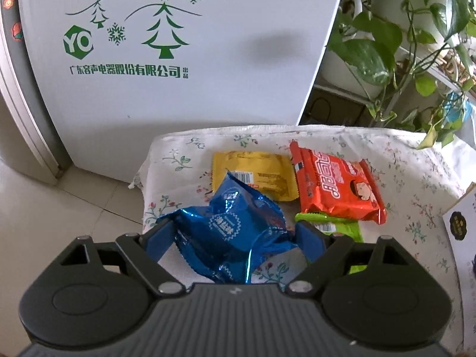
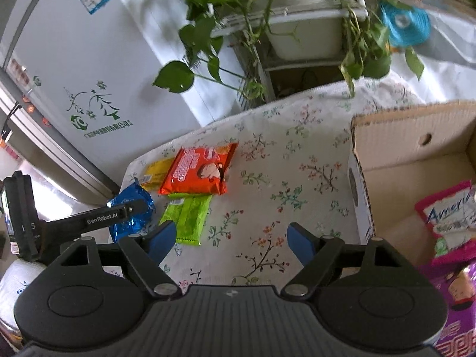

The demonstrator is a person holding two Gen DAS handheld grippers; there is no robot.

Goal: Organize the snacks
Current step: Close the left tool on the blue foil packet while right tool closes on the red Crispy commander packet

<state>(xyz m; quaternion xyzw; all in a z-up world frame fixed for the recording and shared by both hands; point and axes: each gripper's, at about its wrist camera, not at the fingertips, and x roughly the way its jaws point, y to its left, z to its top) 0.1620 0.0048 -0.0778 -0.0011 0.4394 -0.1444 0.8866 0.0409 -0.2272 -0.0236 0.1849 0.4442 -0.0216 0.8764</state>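
blue foil snack packet: crumpled, lying on the flowered cloth near the table's left edge, between the two blue pads of the left gripper. jaws stand wide on either side of it; whether the pads press the foil cannot be told.

yellow packet: flat on the cloth just behind the blue one, its near corner hidden under the blue foil.

orange-red packet: beside the yellow one on its right, touching or overlapping its edge, tilted, a cartoon face printed on it.

green packet: flat, its far end tucked under the orange-red packet's near edge.

right gripper: jaws wide with only bare cloth between the pads; the green packet lies just by its left pad.

cardboard box: open-topped, at the table's right side, well apart from the four packets. holds a pink-edged white bag and a purple packet.

surroundings: white refrigerator with green tree print past the table's far left corner; trailing leafy plant on a white rack behind the far edge.
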